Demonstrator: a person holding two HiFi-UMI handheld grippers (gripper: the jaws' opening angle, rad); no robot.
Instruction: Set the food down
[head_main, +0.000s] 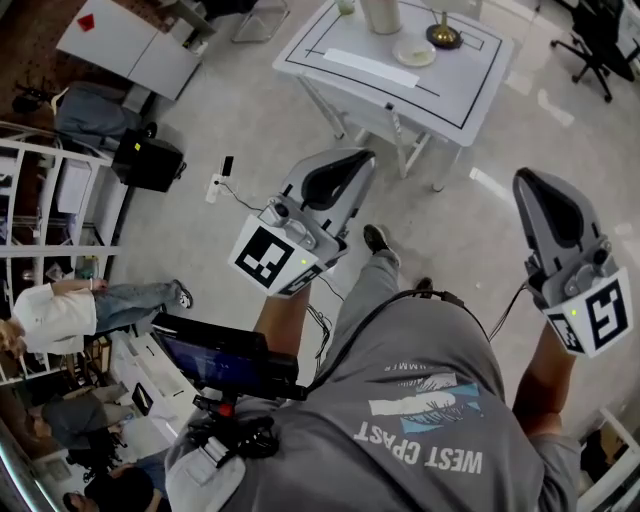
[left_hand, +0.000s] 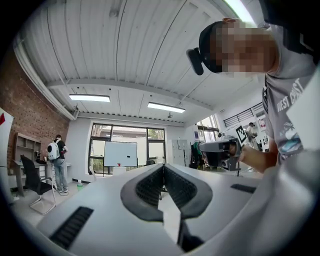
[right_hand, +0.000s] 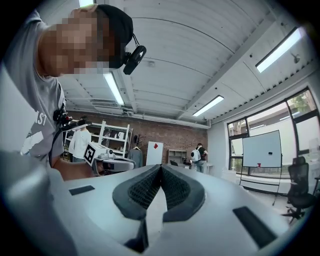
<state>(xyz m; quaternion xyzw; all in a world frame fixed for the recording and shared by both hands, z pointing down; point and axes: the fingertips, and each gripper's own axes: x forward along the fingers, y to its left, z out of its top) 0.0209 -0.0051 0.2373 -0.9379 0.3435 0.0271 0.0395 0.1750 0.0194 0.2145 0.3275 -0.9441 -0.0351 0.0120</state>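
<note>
Two grippers, both closed: the left gripper (head_main: 345, 170) and right gripper (head_main: 535, 190) each have their ribbed pads meeting at the tips, closed on themselves. They are held side by side, apart from each other, over the person's grey shirt (head_main: 420, 410). Food cannot be made out in any view. A small plate (head_main: 414, 52) sits on the white table (head_main: 470, 95), well ahead of both sets of jaw tips, beside a pale canister (head_main: 381, 15).

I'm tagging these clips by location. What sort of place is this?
Probably an open office or lab workspace: a whiteboard, a wheeled office chair, and white shelving against a brick wall.
</note>
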